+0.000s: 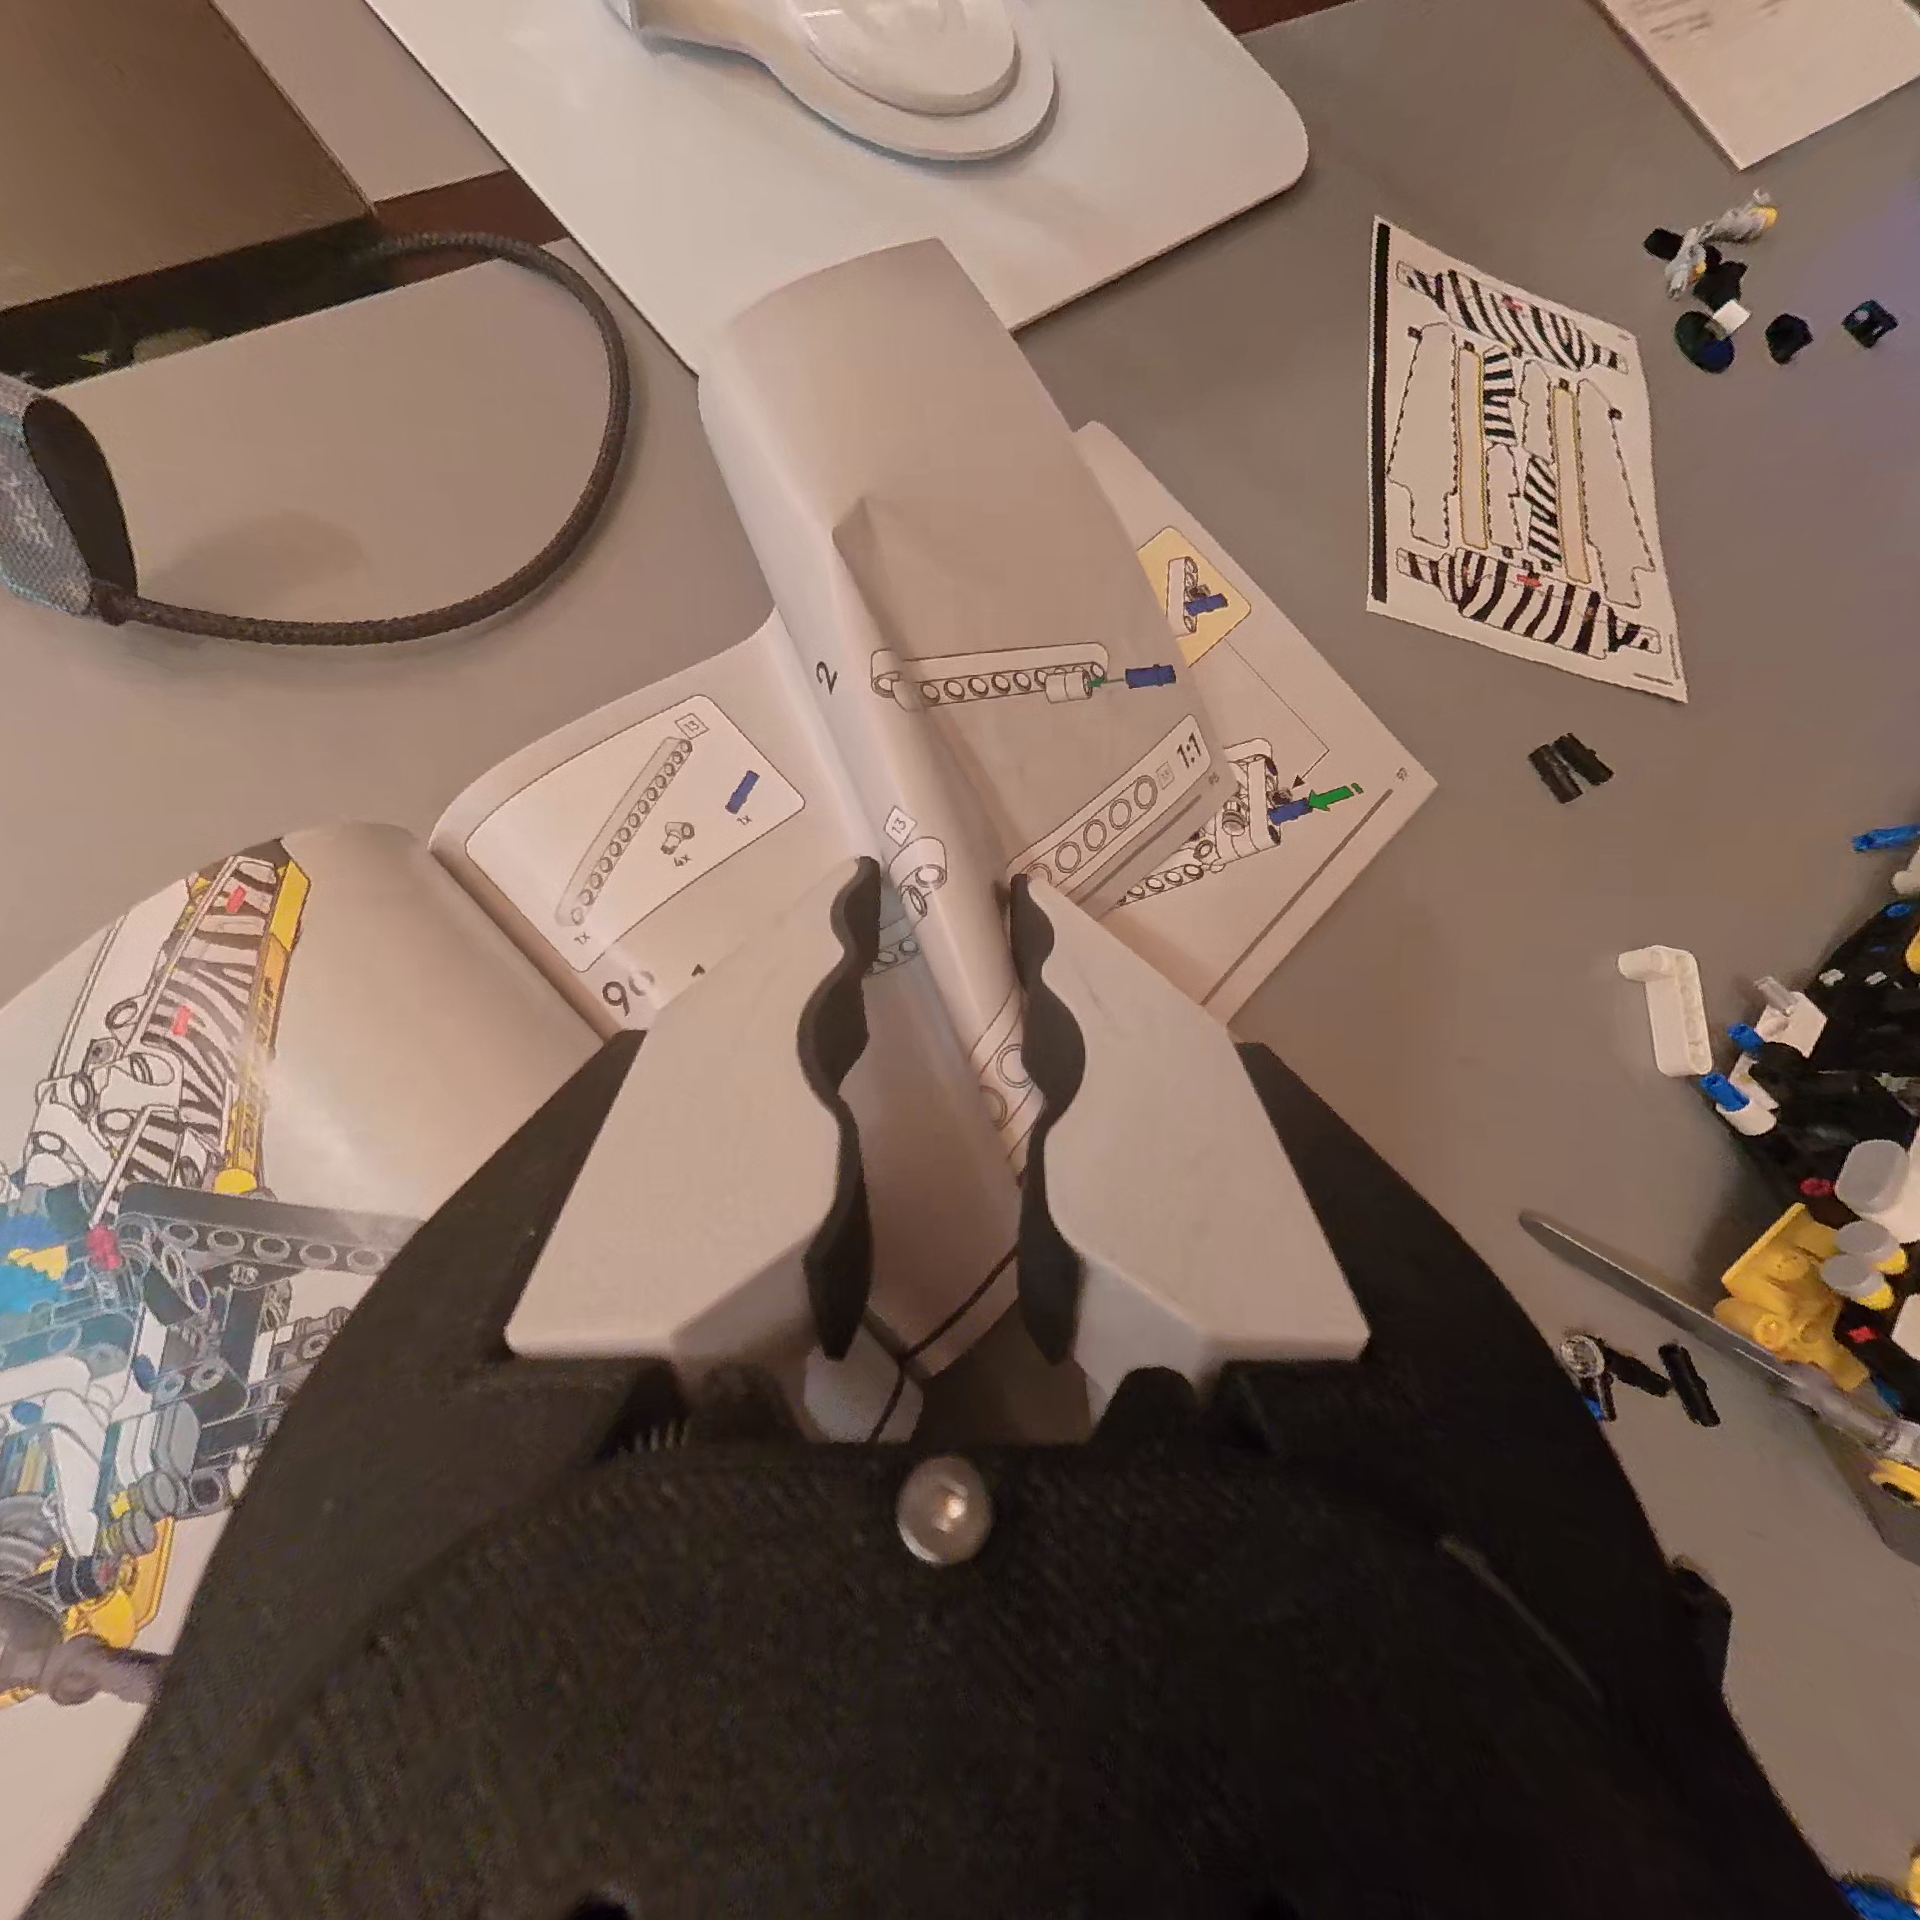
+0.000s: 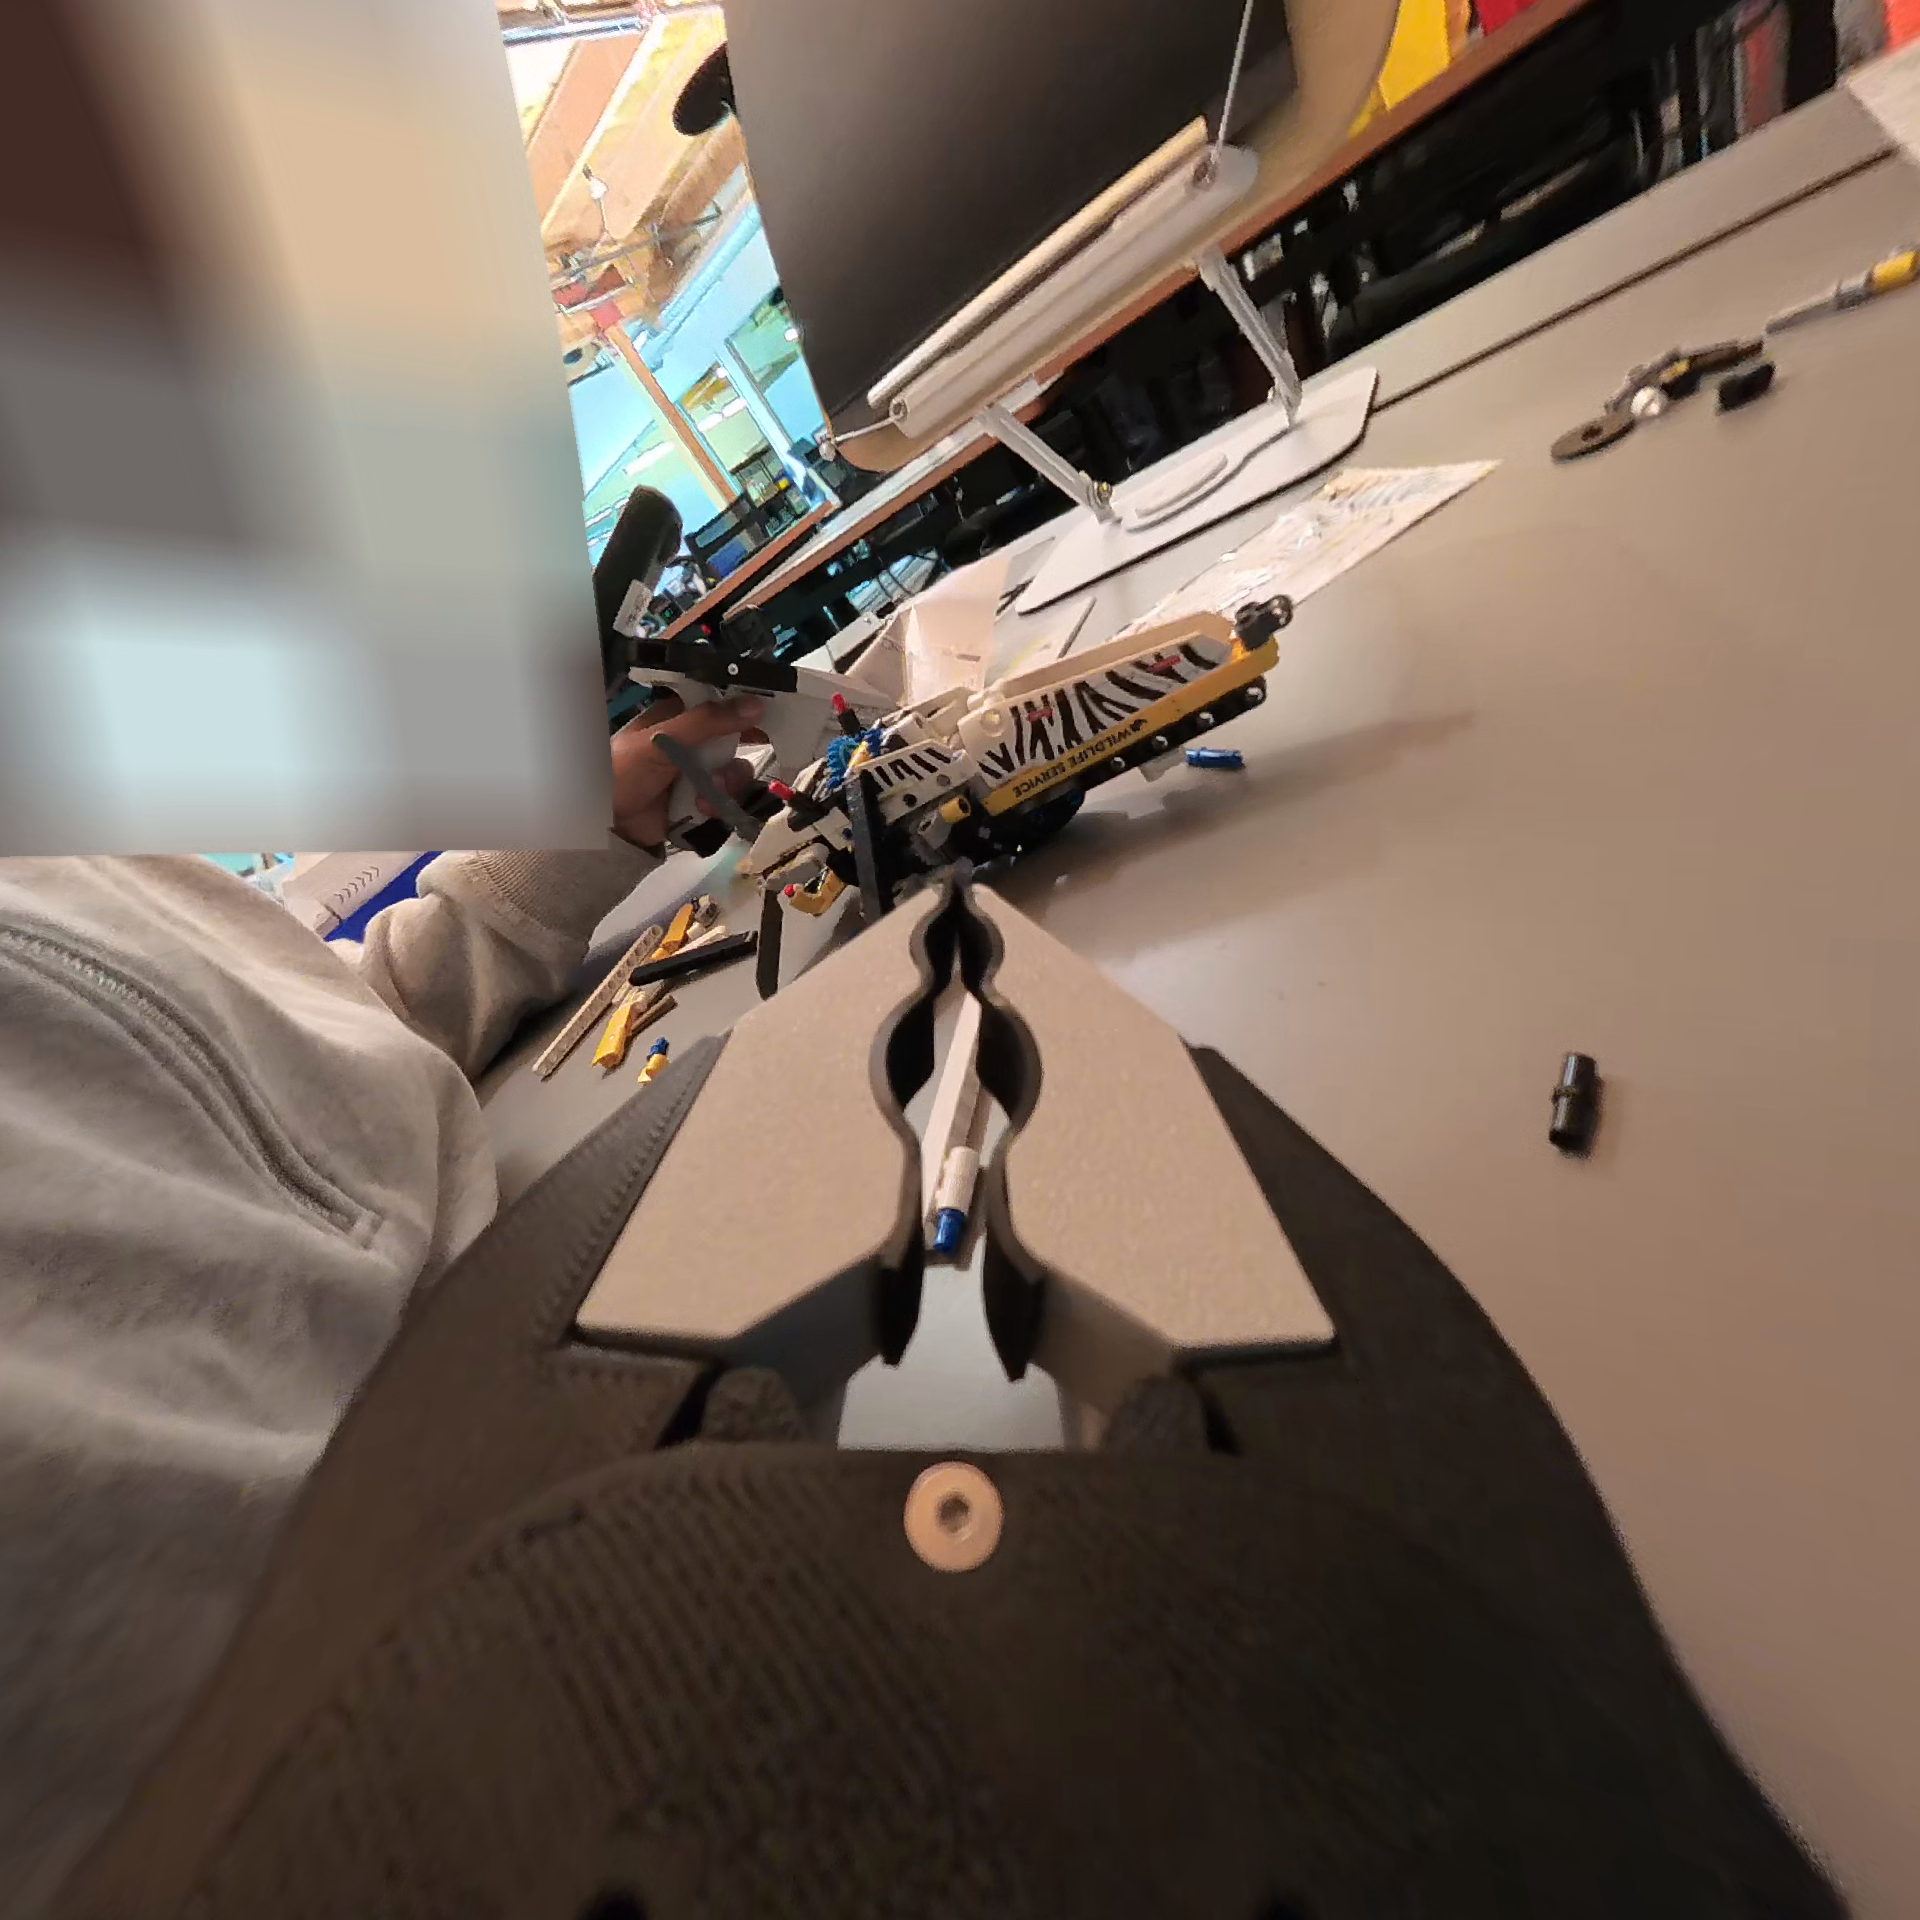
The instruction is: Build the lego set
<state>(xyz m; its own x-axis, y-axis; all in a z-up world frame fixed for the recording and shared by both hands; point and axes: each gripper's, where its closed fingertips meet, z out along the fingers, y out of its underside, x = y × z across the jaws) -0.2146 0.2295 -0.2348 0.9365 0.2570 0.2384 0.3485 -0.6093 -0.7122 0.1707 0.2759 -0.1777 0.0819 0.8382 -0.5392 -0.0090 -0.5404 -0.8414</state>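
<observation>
My left gripper [image 1: 940, 883] hovers over the open instruction booklet [image 1: 644, 800]. Its jaws stand apart, and a lifted, curling page [image 1: 935, 488] rises between the fingers. My right gripper [image 2: 961, 909] is low over the grey table, shut on a long white beam [image 2: 956, 1070] with a blue pin at its near end. The partly built zebra-striped model [image 2: 1060, 738] lies just beyond the right fingertips; its edge shows in the left wrist view [image 1: 1829, 1132]. The left gripper also shows in the right wrist view [image 2: 727, 675], held by a hand.
A zebra sticker sheet [image 1: 1527, 457], a black pin [image 1: 1569, 769], a white L-beam [image 1: 1673, 1008] and small loose parts [image 1: 1756, 291] lie right of the booklet. A monitor stand base [image 1: 831, 177] and braided cord [image 1: 582, 416] lie behind. Loose beams [image 2: 644, 987] and a black pin [image 2: 1574, 1101] flank the right gripper. Spacing between my two grippers at the tips: around 40 cm.
</observation>
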